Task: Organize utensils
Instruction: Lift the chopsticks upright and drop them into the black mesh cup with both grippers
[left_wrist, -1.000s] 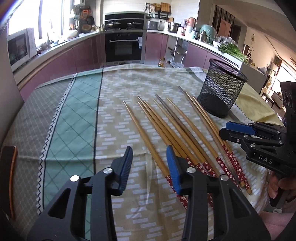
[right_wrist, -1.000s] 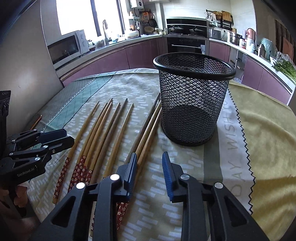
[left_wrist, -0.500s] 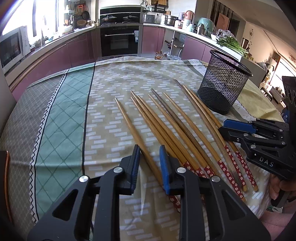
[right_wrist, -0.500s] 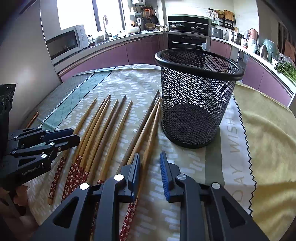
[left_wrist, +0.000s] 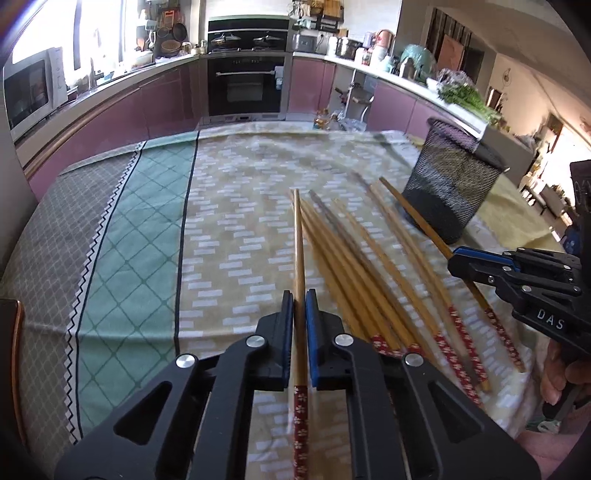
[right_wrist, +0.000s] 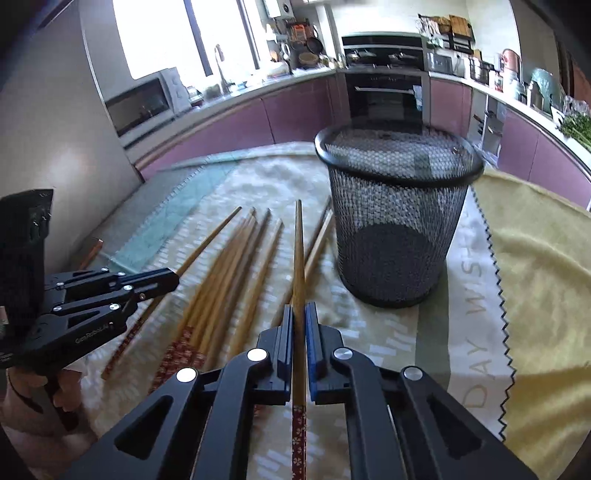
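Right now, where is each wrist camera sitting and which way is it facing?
Left wrist: behind the left gripper, looking along its jaws, shut on a chopstick, across the tablecloth toward the oven; the right gripper enters from the right.
Right wrist: behind the right gripper, jaws shut on another chopstick, facing the mesh basket; the left gripper and hand show at left.
Shared: the loose chopsticks, the basket, the oven.

"DAS" on right tool (left_wrist: 461, 264); "DAY WISH" on tablecloth (right_wrist: 476, 314)
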